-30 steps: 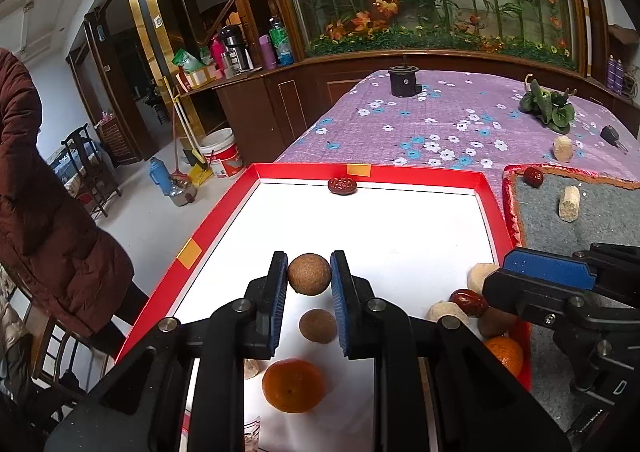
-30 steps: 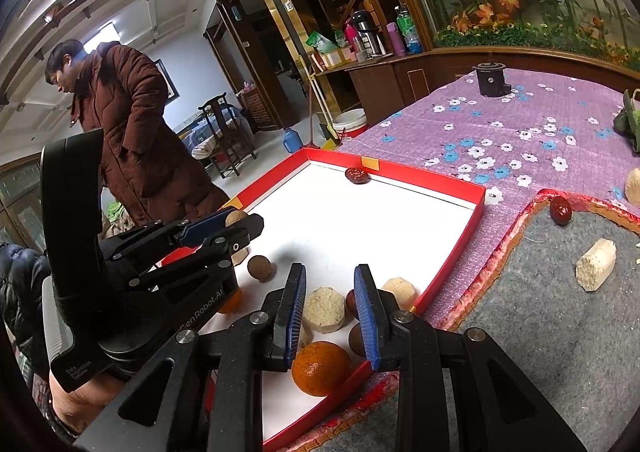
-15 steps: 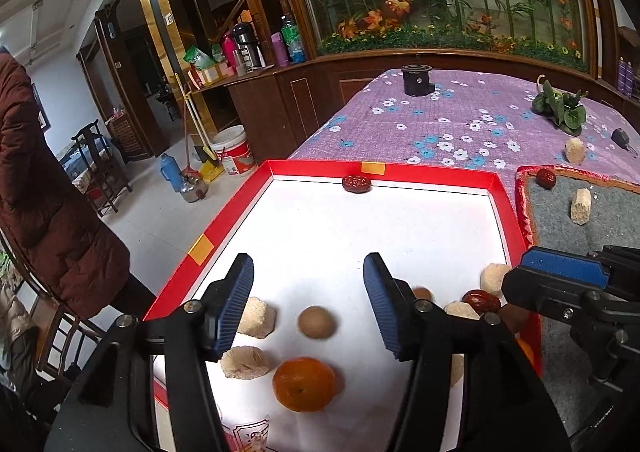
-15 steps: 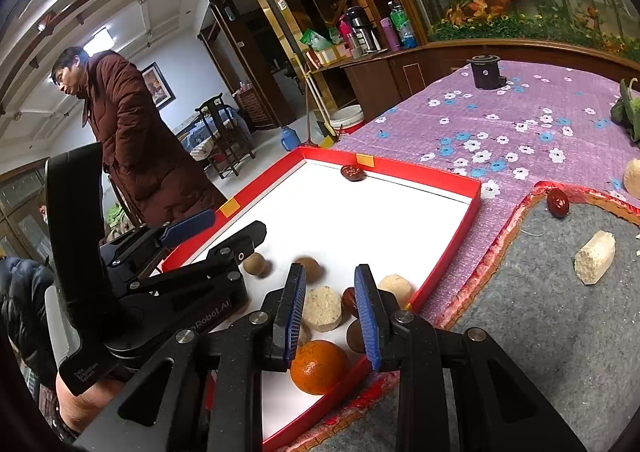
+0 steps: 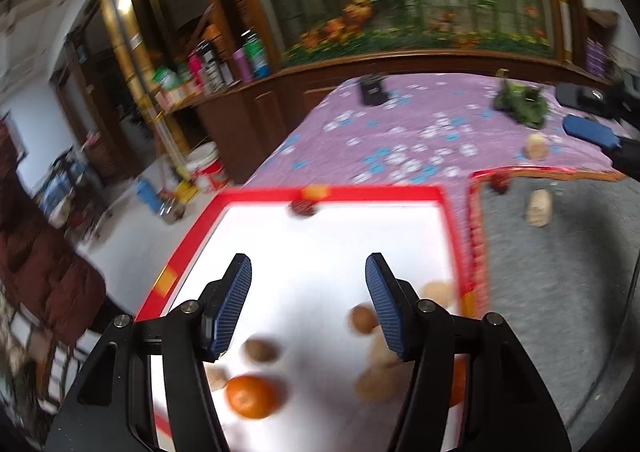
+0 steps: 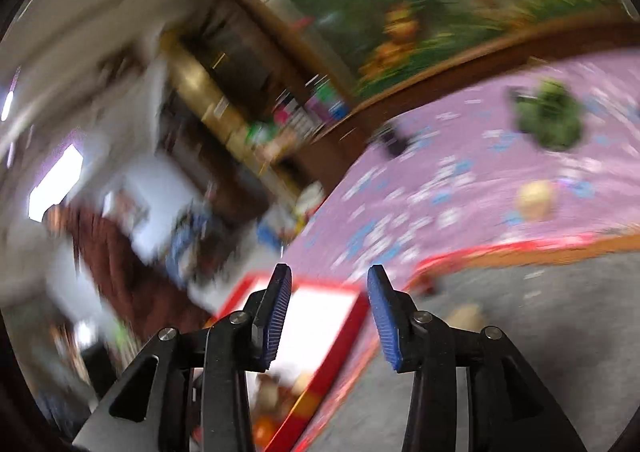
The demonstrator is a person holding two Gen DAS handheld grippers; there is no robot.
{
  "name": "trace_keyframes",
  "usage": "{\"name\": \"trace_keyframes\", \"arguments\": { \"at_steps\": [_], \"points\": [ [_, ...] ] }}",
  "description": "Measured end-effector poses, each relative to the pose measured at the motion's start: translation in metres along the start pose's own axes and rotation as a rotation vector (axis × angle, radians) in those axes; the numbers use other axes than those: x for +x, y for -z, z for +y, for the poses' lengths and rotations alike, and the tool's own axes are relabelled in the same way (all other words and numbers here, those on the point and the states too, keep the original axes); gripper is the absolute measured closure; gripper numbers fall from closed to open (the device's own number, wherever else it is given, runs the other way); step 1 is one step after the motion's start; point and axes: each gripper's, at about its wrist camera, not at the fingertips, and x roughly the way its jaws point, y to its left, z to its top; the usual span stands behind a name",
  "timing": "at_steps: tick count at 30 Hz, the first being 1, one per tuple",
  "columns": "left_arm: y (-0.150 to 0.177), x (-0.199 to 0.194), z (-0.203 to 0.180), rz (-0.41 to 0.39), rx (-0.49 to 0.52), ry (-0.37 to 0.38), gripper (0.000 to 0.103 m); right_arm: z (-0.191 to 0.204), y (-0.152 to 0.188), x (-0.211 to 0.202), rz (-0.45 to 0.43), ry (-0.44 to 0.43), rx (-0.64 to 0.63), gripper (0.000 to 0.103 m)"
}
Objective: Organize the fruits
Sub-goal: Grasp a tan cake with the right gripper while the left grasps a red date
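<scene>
Fruits (image 5: pixel 252 396) in red tray (image 5: pixel 400 194) below left claw (image 5: pixel 308 306), both claws just opening, empty.

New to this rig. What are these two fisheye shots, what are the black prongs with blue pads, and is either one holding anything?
No robot arm: a person carries a two-finger gripper in each hand, with a camera looking along its fingers. One shot is from the left gripper, the other from the right gripper. Both have just been opening and hold nothing. Below the left one is a red-rimmed tray with an orange, brown round fruits and pale chunks. Beside it lies a grey mat on a purple flowered cloth. The right view is heavily blurred.
</scene>
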Motion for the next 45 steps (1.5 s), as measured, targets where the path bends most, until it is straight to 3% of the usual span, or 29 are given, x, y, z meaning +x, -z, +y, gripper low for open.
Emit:
{"name": "trace_keyframes", "arguments": {
  "at_steps": [5, 8, 12, 16, 17, 20, 24, 26, 27, 29, 31, 33, 37, 40, 45],
  "points": [
    [-0.025, 0.002, -0.052, -0.012, 0.148, 0.09, 0.041, -0.057, -0.015, -0.001, 0.015, 0.048, 0.202, 0.061],
    [-0.037, 0.006, -0.078, -0.012, 0.207, 0.166, 0.042, -0.062, -0.012, 0.014, 0.092, 0.05, 0.224, 0.061],
    [-0.053, 0.023, -0.083, 0.033, 0.213, 0.147, 0.042, -0.054, -0.008, 0.033, 0.234, 0.069, 0.185, 0.061],
    [-0.064, 0.036, -0.069, 0.078, 0.165, 0.121, 0.042, -0.037, 0.005, 0.053, 0.36, 0.13, 0.072, 0.061],
    [-0.066, 0.038, -0.066, 0.078, 0.158, 0.119, 0.041, -0.029, 0.008, 0.056, 0.364, 0.17, 0.006, 0.061],
    [-0.07, 0.039, -0.058, 0.087, 0.134, 0.113, 0.041, -0.014, 0.014, 0.061, 0.367, 0.252, -0.126, 0.047],
    [-0.075, 0.038, -0.058, 0.096, 0.124, 0.139, 0.041, -0.006, 0.027, 0.068, 0.384, 0.332, -0.24, 0.047],
    [-0.079, 0.038, -0.061, 0.098, 0.13, 0.149, 0.041, -0.004, 0.031, 0.073, 0.375, 0.374, -0.299, 0.055],
    [-0.082, 0.039, -0.064, 0.099, 0.133, 0.157, 0.041, -0.004, 0.032, 0.072, 0.37, 0.396, -0.321, 0.065],
    [-0.087, 0.042, -0.069, 0.103, 0.14, 0.164, 0.041, -0.003, 0.031, 0.068, 0.37, 0.378, -0.328, 0.07],
    [-0.091, 0.046, -0.078, 0.112, 0.157, 0.183, 0.041, -0.006, 0.027, 0.064, 0.352, 0.363, -0.292, 0.071],
    [-0.094, 0.055, -0.089, 0.135, 0.171, 0.207, 0.042, -0.019, 0.012, 0.057, 0.307, 0.302, -0.178, 0.071],
    [-0.092, 0.072, -0.112, 0.168, 0.2, 0.221, 0.042, -0.054, -0.015, 0.02, 0.142, 0.242, 0.078, 0.071],
    [-0.089, 0.085, -0.126, 0.187, 0.196, 0.246, 0.042, -0.064, -0.022, 0.004, 0.061, 0.275, 0.124, 0.071],
    [-0.085, 0.097, -0.14, 0.202, 0.162, 0.268, 0.043, -0.061, -0.021, 0.005, 0.063, 0.255, 0.13, 0.071]
  ]
}}
